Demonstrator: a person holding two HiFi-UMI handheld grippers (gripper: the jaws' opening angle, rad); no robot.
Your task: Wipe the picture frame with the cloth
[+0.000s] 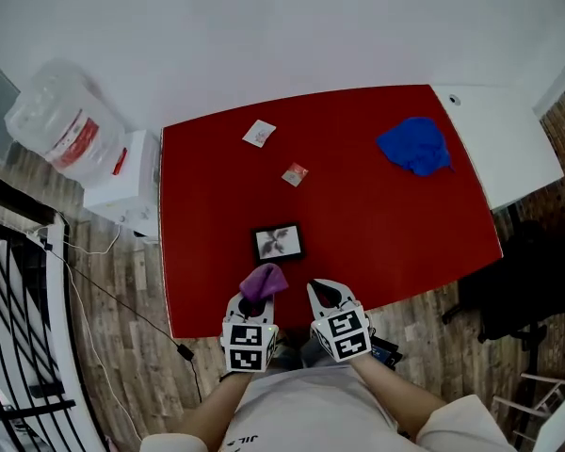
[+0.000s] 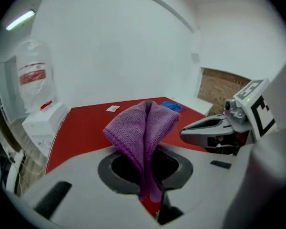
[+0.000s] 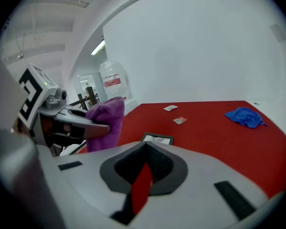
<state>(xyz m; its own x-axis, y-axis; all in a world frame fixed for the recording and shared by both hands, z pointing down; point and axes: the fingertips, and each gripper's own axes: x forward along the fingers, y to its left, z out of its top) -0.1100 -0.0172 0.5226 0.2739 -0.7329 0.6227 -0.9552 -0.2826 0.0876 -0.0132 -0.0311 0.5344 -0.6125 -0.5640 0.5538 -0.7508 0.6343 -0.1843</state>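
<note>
The left gripper pinches a folded purple cloth in its closed jaws, the wad bunched forward, apparently so it can be pressed onto the picture frame. The frame lies flat on the red table just ahead. The right gripper, jaws together on nothing, hovers alongside, seemingly free to steady the frame; wiping looks not yet begun.

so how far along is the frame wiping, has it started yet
Done: the purple cloth is clamped in the left tool. In hand: both tools sit at the near edge of the red table, the right tool shut and empty. Still to do: all the wiping; the cloth is short of the picture frame.
</note>
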